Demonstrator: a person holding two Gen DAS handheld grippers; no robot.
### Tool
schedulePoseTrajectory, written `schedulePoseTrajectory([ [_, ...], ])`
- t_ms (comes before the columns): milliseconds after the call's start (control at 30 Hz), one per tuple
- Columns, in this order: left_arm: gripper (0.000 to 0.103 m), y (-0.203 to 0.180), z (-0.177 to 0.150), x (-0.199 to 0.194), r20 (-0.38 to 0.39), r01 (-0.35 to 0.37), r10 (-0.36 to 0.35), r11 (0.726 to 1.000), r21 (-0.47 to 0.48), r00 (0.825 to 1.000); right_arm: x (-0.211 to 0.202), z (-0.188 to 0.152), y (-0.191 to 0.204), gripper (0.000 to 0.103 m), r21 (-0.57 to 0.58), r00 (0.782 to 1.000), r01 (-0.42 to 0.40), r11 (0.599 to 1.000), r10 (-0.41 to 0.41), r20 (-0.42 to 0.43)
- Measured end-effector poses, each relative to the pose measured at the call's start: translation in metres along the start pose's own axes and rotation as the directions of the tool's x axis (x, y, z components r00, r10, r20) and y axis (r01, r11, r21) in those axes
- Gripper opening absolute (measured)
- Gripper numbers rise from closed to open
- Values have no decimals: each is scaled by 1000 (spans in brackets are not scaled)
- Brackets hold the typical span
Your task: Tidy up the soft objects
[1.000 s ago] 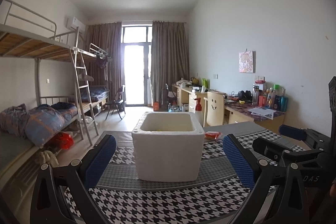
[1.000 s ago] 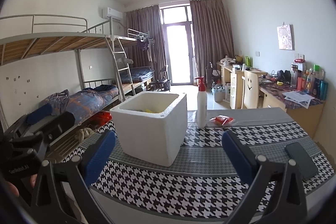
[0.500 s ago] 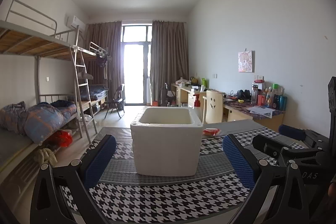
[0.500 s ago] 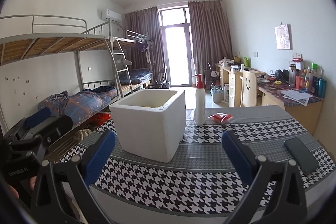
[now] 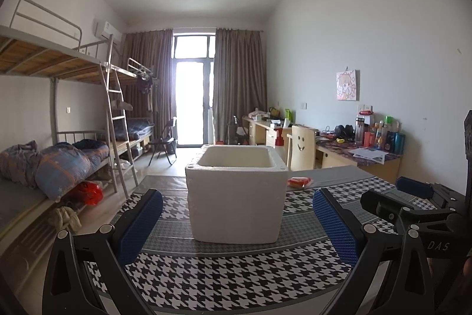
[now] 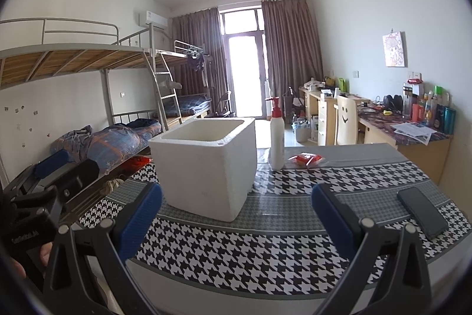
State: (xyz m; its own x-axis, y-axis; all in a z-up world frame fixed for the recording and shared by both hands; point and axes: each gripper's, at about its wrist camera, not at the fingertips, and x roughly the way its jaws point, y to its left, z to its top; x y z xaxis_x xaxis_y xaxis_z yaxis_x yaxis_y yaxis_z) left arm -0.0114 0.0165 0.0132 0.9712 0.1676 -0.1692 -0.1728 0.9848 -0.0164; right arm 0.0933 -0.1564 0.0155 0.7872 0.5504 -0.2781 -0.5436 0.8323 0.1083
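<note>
A white foam box (image 5: 236, 197) stands open-topped on the houndstooth tablecloth (image 5: 224, 279); it also shows in the right wrist view (image 6: 206, 164). Its inside is hidden from both views. A red soft packet (image 5: 299, 182) lies behind the box to the right, also seen in the right wrist view (image 6: 306, 159). My left gripper (image 5: 236, 225) is open and empty, in front of the box. My right gripper (image 6: 236, 222) is open and empty, in front and right of the box. Each gripper shows at the edge of the other's view.
A white pump bottle (image 6: 276, 135) with a red top stands right of the box. A black phone (image 6: 421, 211) lies at the table's right. Bunk beds (image 6: 88, 108) stand at the left, desks (image 6: 398, 135) and a chair along the right wall.
Both grippers have lowered and drawn back a little; the box's rim now sits higher in view and its inside is no longer seen. Both stay open.
</note>
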Motion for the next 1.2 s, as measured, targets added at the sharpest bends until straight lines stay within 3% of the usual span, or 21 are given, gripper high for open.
schedulePoseTrajectory([
  [1200,102,4,-8,6,-32,-3,3,1000,1,999,-1,-6,-1,102,-8,1000,9,1000,-9,-5],
])
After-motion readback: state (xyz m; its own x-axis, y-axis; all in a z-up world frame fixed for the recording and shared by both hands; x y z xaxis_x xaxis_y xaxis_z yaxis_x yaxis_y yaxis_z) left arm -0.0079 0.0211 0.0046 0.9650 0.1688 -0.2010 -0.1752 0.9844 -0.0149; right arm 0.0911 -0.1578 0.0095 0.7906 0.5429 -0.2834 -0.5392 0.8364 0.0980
